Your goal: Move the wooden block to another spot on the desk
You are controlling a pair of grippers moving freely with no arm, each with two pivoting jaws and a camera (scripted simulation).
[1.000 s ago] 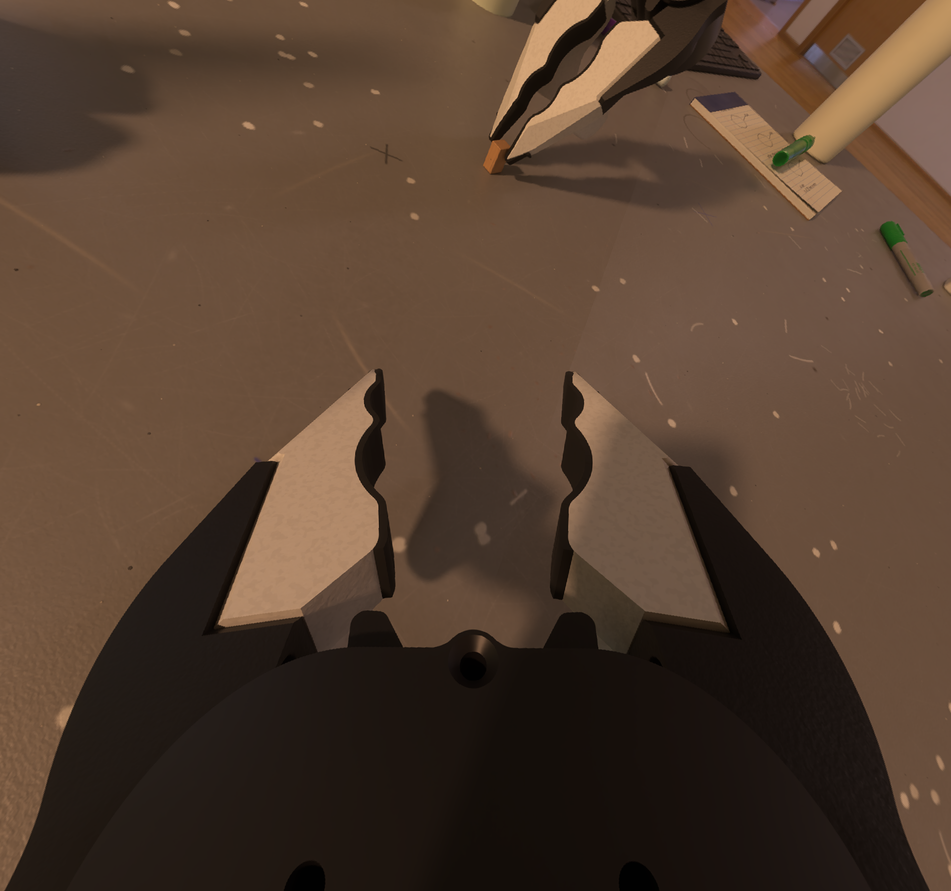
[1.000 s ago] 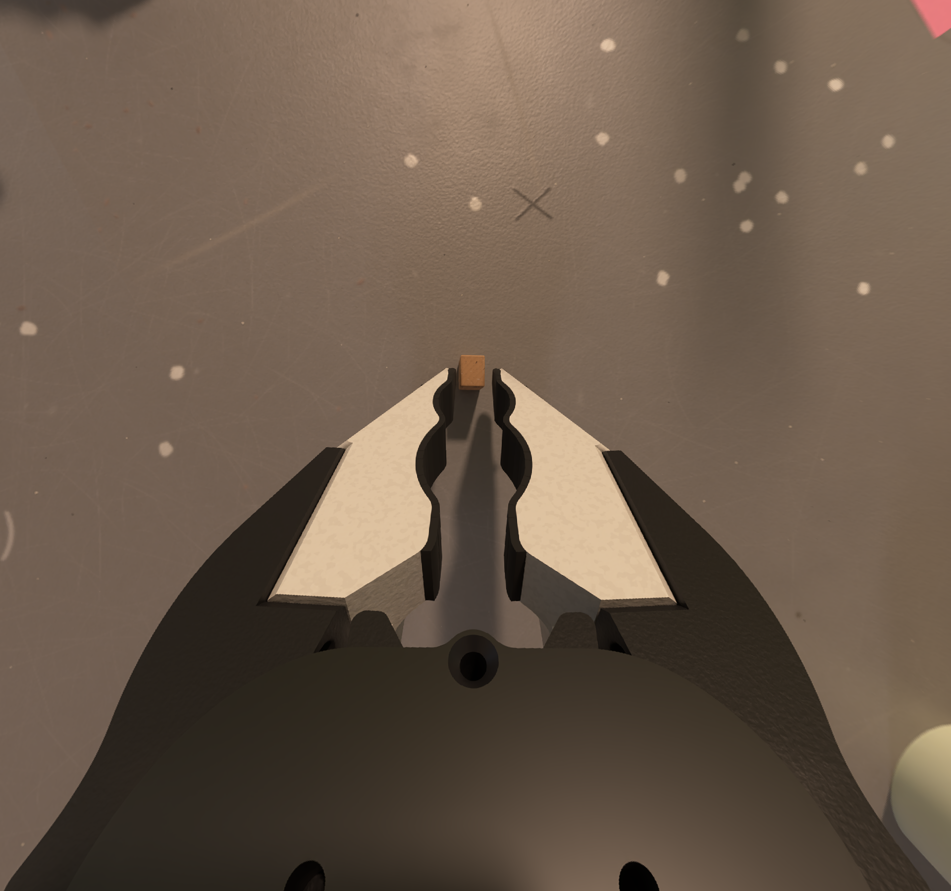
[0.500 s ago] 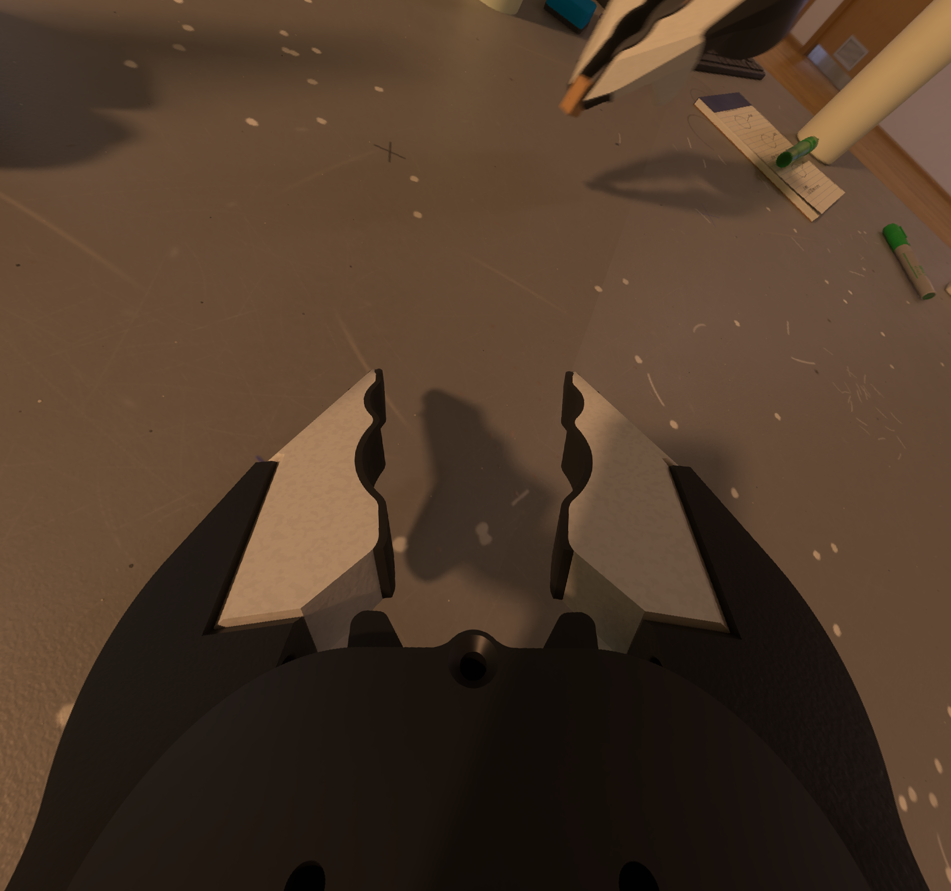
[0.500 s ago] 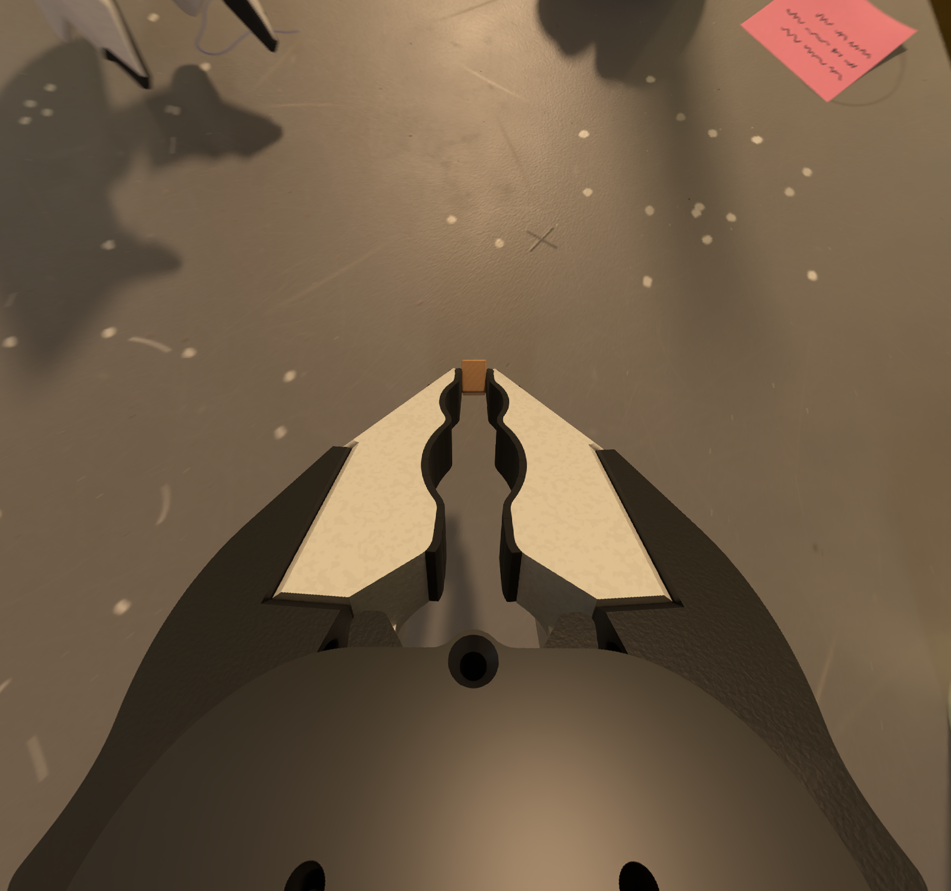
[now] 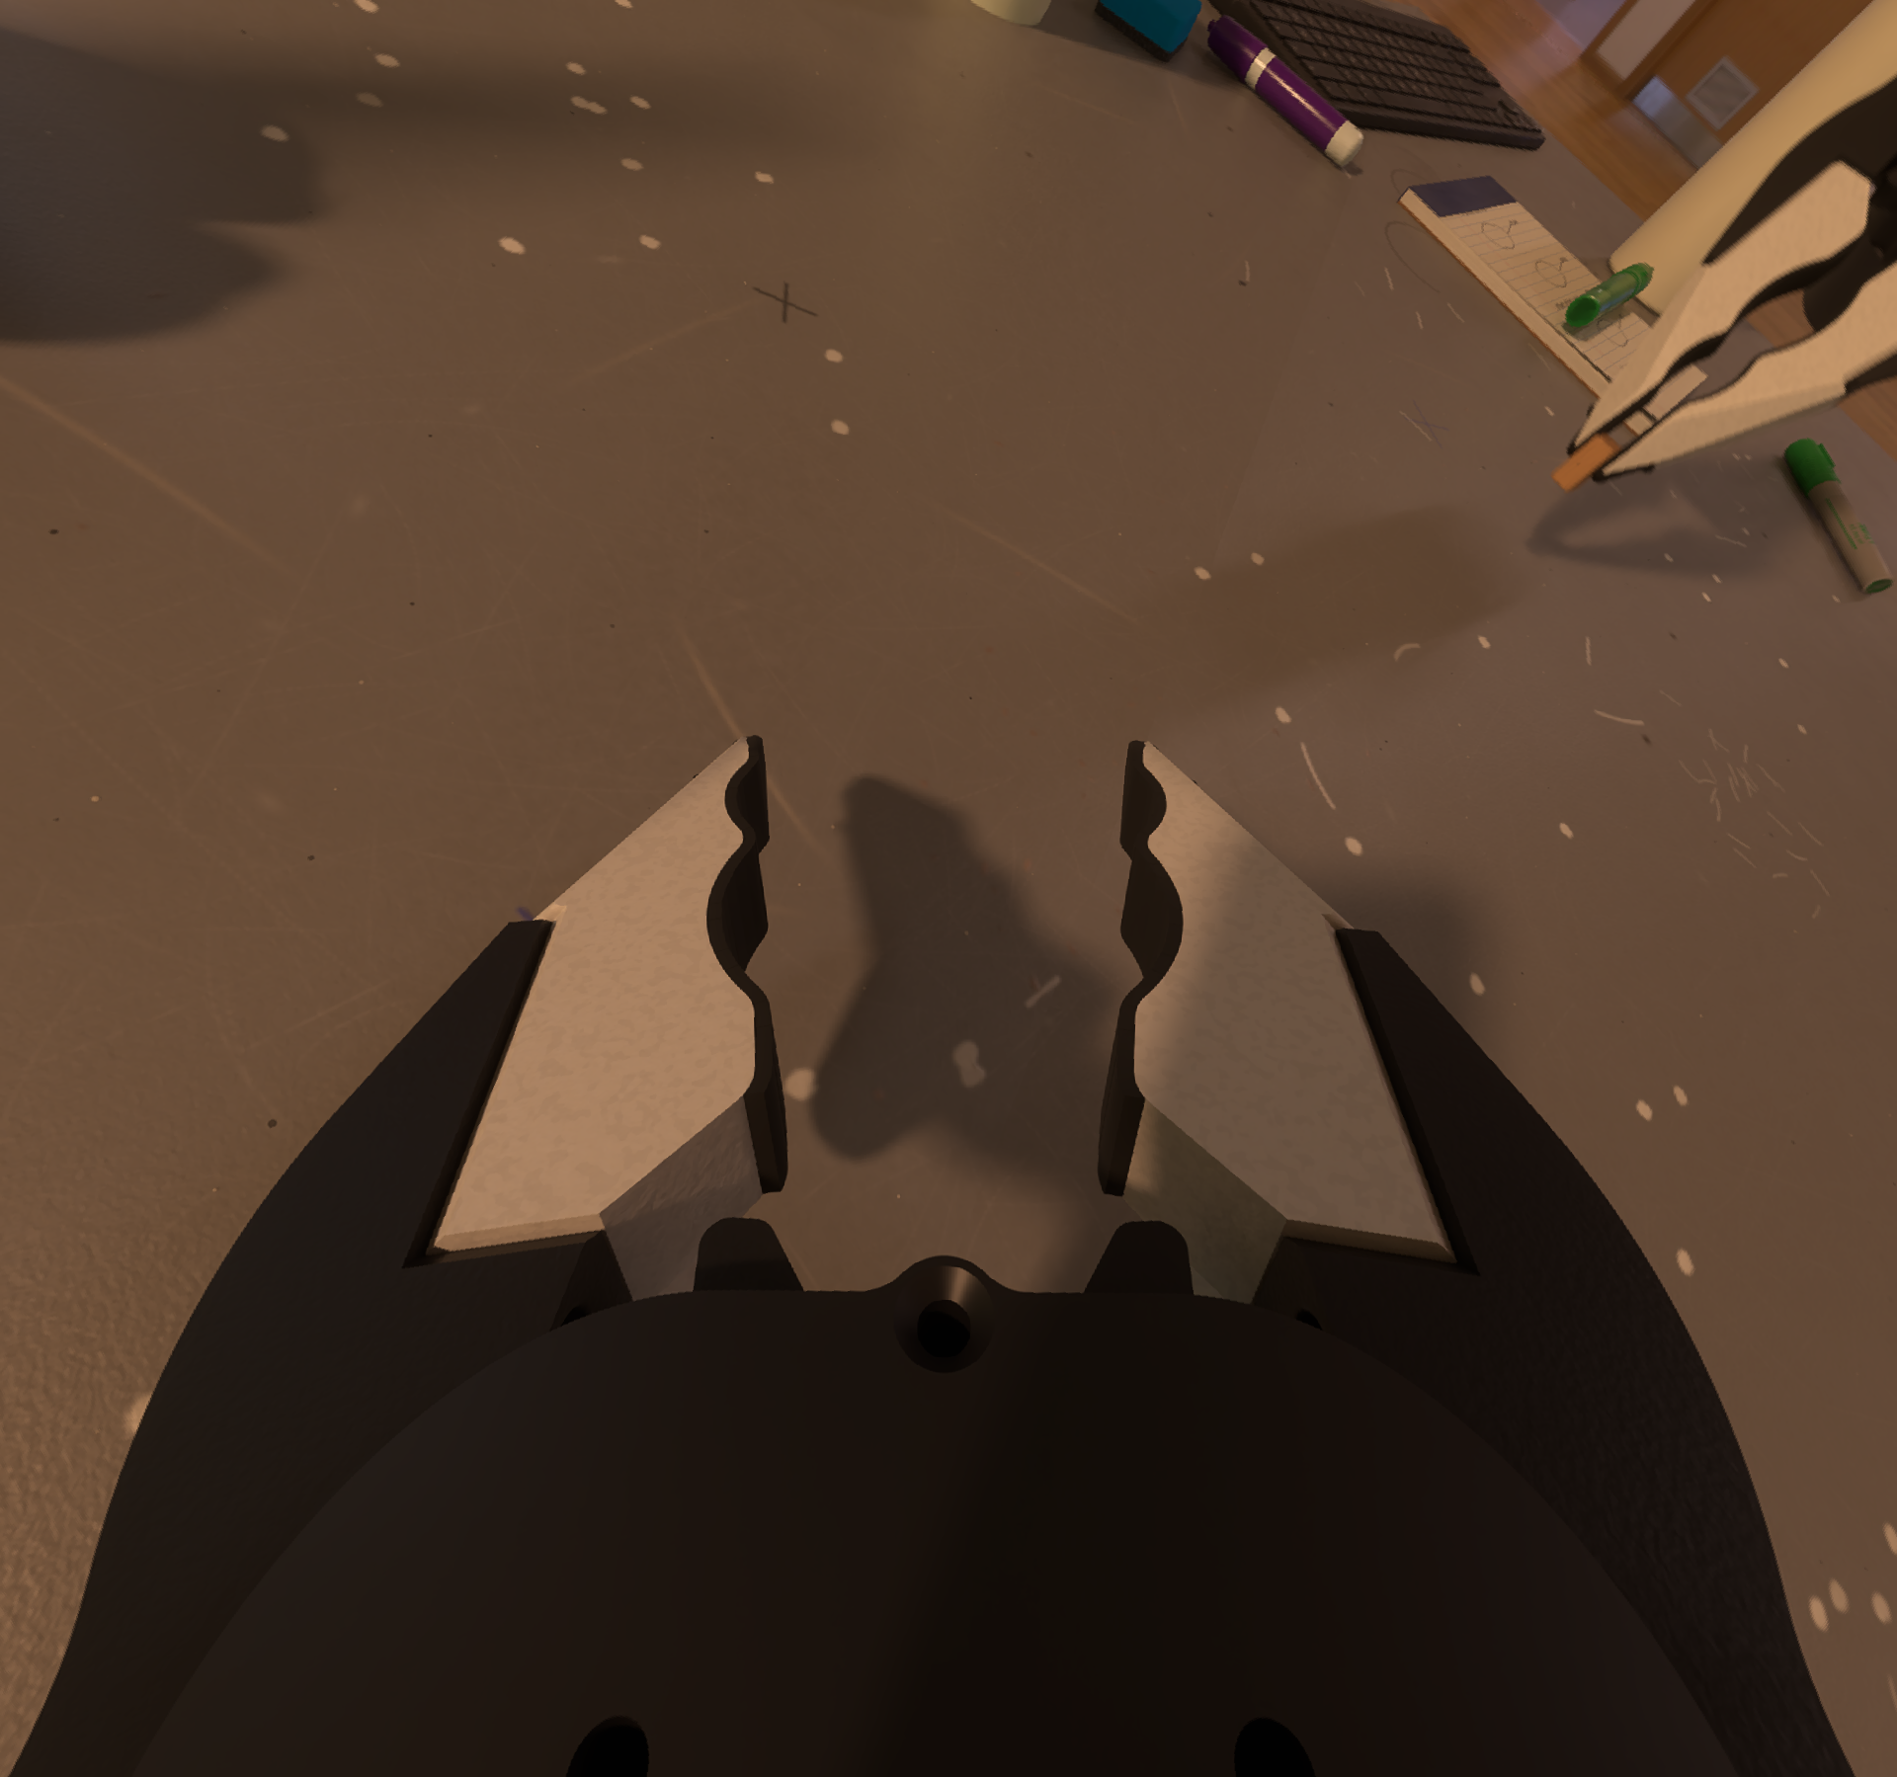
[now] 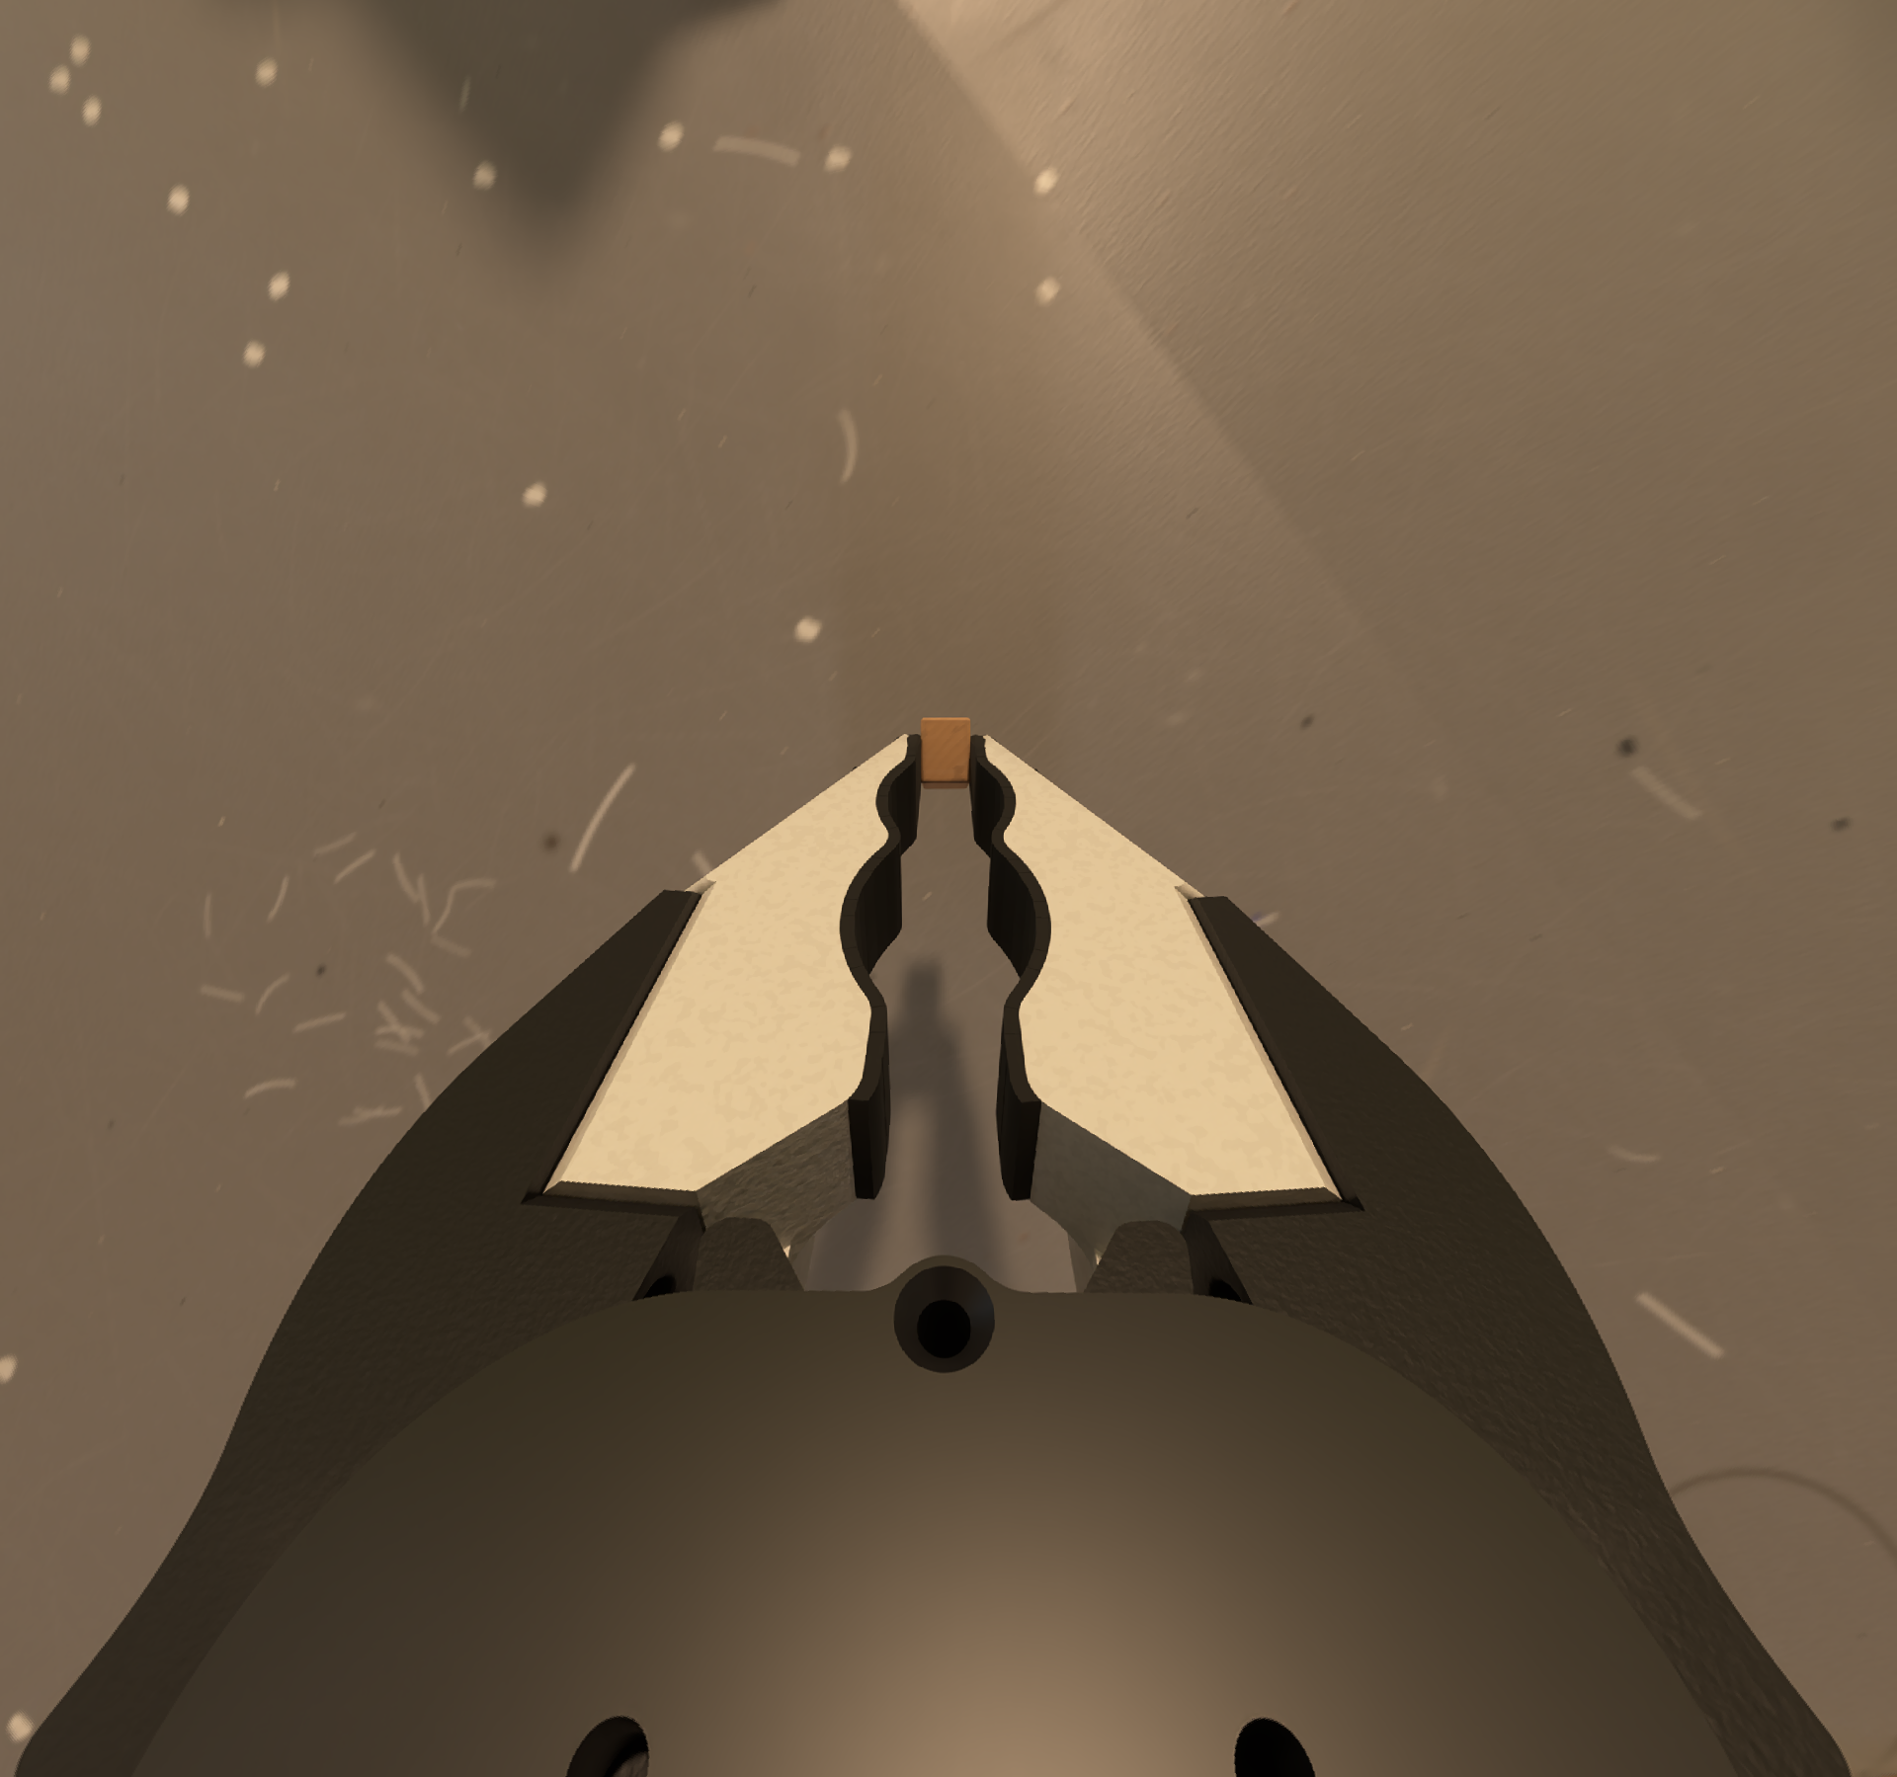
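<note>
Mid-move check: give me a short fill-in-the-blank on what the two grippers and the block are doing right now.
1. The wooden block is pinched at the fingertips of the ____ gripper.
2. The left gripper is ____, with nothing between its fingers.
3. In the left wrist view, the block sits above its shadow, so it is ____ the desk.
4. The marker lying on the desk nearest the held block has a ____ cap.

Missing words: right; open; off; green

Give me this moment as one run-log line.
right hand-held gripper: shut on wooden block, clear of the desk | left hand-held gripper: open, empty | block: not yet set down
</note>
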